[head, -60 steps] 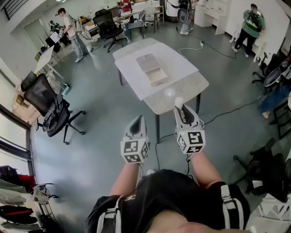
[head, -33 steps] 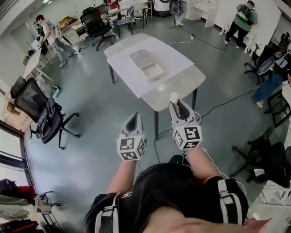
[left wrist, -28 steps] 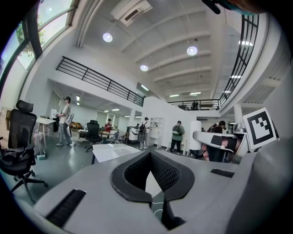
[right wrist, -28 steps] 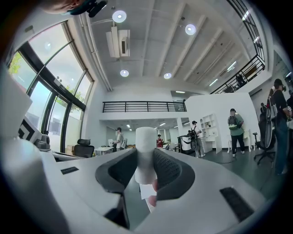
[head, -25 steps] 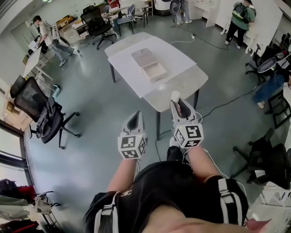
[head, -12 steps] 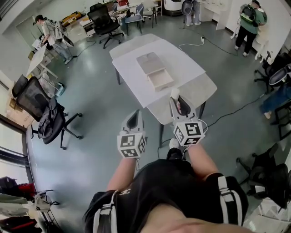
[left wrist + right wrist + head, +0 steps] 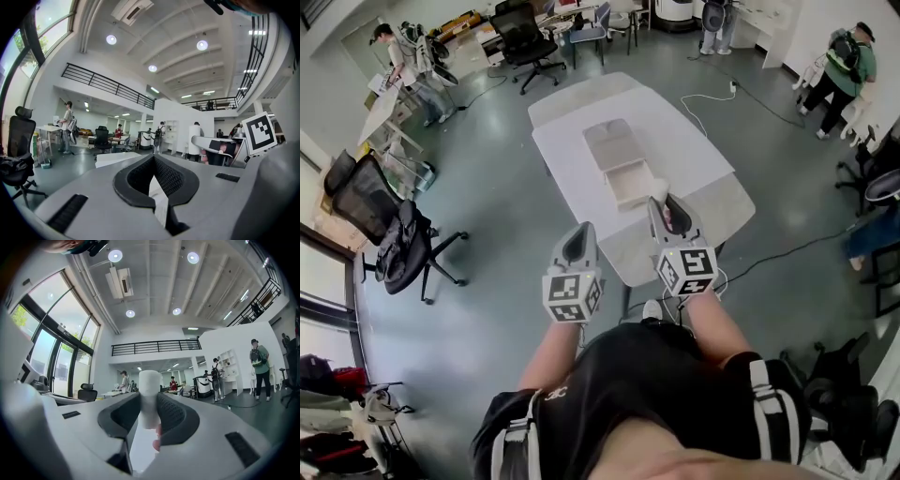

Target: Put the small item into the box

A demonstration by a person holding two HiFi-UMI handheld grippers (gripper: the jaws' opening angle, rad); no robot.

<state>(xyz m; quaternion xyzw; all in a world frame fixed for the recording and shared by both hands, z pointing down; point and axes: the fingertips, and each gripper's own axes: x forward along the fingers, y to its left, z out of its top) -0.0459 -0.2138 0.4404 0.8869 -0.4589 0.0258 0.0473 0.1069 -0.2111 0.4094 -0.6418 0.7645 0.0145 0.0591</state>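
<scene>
A pale, shallow box [image 7: 620, 165] lies open on the white table [image 7: 698, 150], its tray end toward me. My right gripper [image 7: 662, 202] is shut on a small white cylinder [image 7: 659, 188], held upright over the table's near part, just right of the box's tray end. In the right gripper view the cylinder [image 7: 150, 390] stands between the dark pads of the right gripper [image 7: 149, 403]. My left gripper [image 7: 584, 231] hangs beside the table's near left edge, shut and holding nothing. In the left gripper view the left gripper [image 7: 153, 159] has its tips together.
A black office chair [image 7: 398, 234] stands on the grey floor at the left, and another black chair [image 7: 525, 37] stands beyond the table. A cable [image 7: 769, 248] runs over the floor at the right. People stand at desks along the far wall.
The table and box have come nearer. The right gripper with the cylinder now reaches over the table's near edge, close to the box. The left gripper stays level beside it.
</scene>
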